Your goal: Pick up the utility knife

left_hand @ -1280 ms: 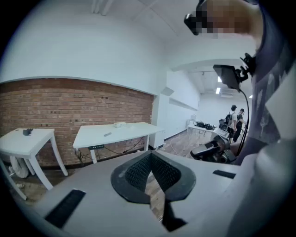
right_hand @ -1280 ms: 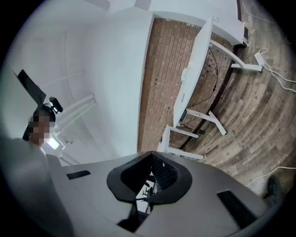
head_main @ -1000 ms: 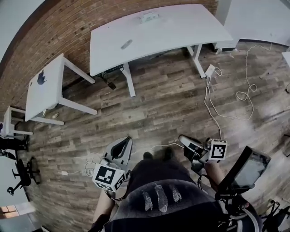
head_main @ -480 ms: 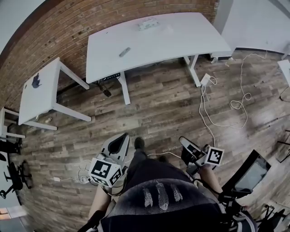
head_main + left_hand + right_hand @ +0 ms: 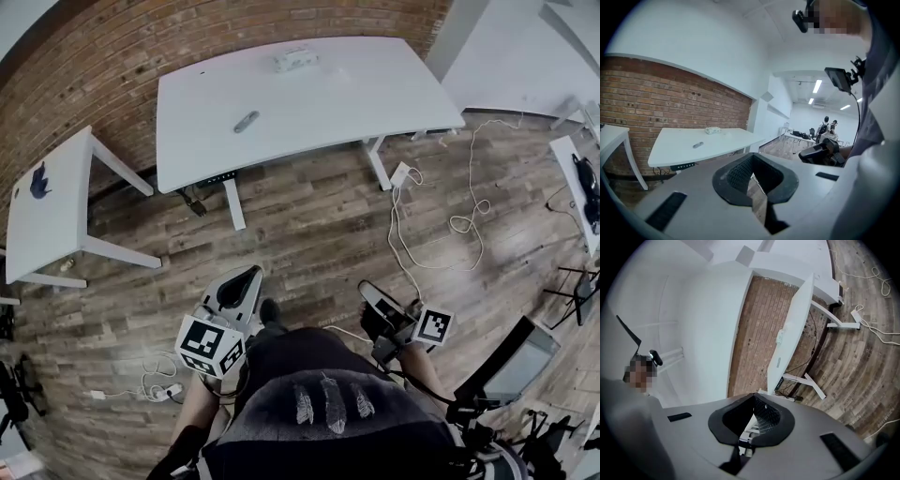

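Head view: the knife (image 5: 246,121) lies on the desk (image 5: 375,94), well apart from your left gripper (image 5: 246,278) and right gripper (image 5: 368,291), both held low by your body. You are at the approach step.

Left gripper view: the jaws of the left gripper (image 5: 753,180) are closed on nothing, and the knife (image 5: 697,145) shows far ahead.

Right gripper view: the right gripper (image 5: 749,427) is likewise closed and empty. The next move calls for reaching the desk, opening one claw and straddling the knife.
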{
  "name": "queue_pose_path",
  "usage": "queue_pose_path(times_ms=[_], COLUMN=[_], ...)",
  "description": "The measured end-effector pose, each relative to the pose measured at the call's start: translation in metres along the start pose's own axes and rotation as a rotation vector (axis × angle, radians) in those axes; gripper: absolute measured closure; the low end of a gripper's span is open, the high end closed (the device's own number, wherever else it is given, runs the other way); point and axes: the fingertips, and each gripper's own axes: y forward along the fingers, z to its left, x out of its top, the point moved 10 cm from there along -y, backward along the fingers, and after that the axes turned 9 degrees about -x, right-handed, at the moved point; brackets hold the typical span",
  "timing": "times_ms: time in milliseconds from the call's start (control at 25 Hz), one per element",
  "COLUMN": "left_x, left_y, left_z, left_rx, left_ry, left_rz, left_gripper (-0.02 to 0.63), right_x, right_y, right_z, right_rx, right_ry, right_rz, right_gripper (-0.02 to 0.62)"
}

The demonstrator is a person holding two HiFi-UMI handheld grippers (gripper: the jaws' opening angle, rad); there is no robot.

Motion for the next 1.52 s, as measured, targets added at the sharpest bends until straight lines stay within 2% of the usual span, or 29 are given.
queue_pose_path(times_ms=[360,600,840,1160,1320,1400,1520], left_x=[0.007,0.004,-0.001,0.004,0.018,0.025,0.041], left_y=[-0.016,-0.029,-0.05,-0.049,-0.032,-0.019,0.015], left_z=[0.088,0.126,0.15,0.16,0.163,0.163,0.161], left_rx=[-0.016,-0.032,0.014,0.104,0.161,0.184,0.169], left_ry=[-0.045,-0.069,-0.085,-0.082,-0.03,-0.04,-0.024], left_rz=[-0.048,-0.061,-0.083,-0.042,0.003,0.01,0.058], left_gripper=[0.607,0.607,0.607,0.607,0.607,0.607,0.607], right_x=[-0.011,-0.008,-0.01,0.01,0.03,0.046,0.075], right_y=[0.082,0.107,0.129,0.18,0.205,0.218,0.232], right_z=[0.034,0.05,0.054,0.042,0.019,0.011,0.004], right_rx=[-0.056,-0.139,-0.162,-0.099,-0.06,-0.029,0.011], right_ry=[0.007,-0.006,-0.021,-0.022,0.073,0.102,0.056], right_rz=[0.029,0.024,0.063,0.179,0.215,0.232,0.263], right_gripper=[0.597,0.597,0.597,0.597,0.597,0.597,0.597])
